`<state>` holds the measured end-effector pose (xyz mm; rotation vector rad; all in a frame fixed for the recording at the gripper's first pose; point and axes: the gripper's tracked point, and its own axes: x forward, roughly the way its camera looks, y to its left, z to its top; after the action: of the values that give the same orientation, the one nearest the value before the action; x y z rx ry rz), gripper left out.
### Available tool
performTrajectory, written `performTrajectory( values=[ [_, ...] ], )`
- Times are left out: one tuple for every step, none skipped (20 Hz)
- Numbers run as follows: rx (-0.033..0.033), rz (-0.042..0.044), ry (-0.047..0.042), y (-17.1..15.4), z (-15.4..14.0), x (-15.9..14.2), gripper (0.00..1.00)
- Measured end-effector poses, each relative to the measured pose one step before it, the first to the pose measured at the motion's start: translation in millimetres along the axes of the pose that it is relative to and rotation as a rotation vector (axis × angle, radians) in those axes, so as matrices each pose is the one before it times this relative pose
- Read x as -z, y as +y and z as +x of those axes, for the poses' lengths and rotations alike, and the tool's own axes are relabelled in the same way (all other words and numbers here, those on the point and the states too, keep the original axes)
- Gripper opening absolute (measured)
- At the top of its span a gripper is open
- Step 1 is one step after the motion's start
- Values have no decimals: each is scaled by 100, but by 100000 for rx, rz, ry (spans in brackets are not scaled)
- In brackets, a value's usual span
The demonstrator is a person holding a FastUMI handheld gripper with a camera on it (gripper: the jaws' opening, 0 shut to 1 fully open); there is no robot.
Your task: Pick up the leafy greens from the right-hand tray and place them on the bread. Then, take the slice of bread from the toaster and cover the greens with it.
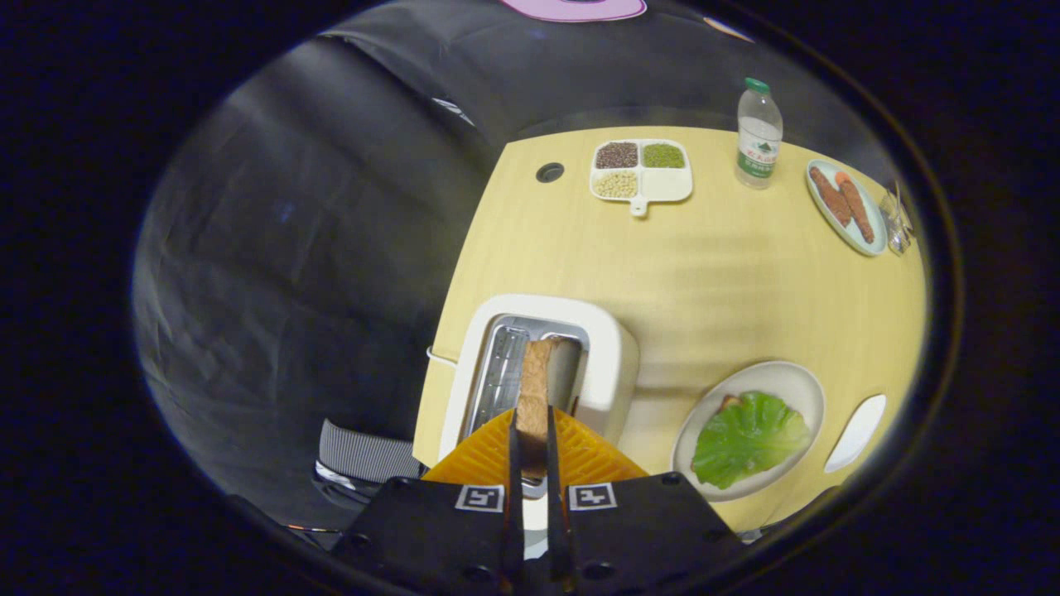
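Observation:
My gripper [532, 430] is shut on the slice of bread [536, 389], both fingers pressing its flat sides. The slice stands on edge, lifted above the right slot of the white toaster [609, 356] directly below it. To the right of the toaster a pale oval plate [799, 385] holds the leafy greens [748, 439], a wide green leaf lying flat. A brown edge of the lower bread [729, 402] peeks out from under the leaf at its far left side.
A small white tray [857, 430] lies right of the plate. At the table's far side stand a divided dish of beans [639, 171], a water bottle [758, 136] and a plate of sausages [846, 207]. A striped chair [364, 454] sits left of the toaster, off the table.

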<state>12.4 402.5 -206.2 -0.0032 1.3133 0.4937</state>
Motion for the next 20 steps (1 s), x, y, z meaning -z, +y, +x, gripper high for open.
performTrajectory(
  values=[
    [-1451, 299, 607, 20, -404, 215, 12],
    [-1190, 242, -662, -145, -556, -215, 9],
    [-1997, 679, -525, 291, -724, -222, 6],
    [-2030, 1347, -257, 234, -817, -221, 6],
    [-1328, 1469, -387, 20, -843, -264, 6],
    [-1673, 1043, 4, 7, -862, -260, 6],
    [-1645, 713, -669, -70, -939, -200, 6],
    [-2019, 256, -1377, 17, -1057, -285, 6],
    [-2256, 218, -1448, -87, -1181, -222, 6],
    [-2459, 565, -1108, -161, -1236, -169, 6],
    [-3028, 618, -1050, -97, -1419, -164, 6],
    [-2070, 834, -1879, -495, -1233, -404, 6],
    [-2063, 1135, -2138, -770, -1268, -519, 6],
    [-1902, 1537, -3128, -719, -1199, -766, 6],
    [-1968, 908, -3158, -810, -1137, -581, 6],
    [-1626, 790, -2682, -1036, -1157, -438, 6],
    [-1920, 1037, -1403, -978, -874, -74, 6],
    [-1821, 836, -827, -1067, -781, 220, 6],
    [-1857, 593, -266, -1162, -584, 439, 6],
    [-1709, 148, 1333, -1272, -381, 744, 6]
  ],
)
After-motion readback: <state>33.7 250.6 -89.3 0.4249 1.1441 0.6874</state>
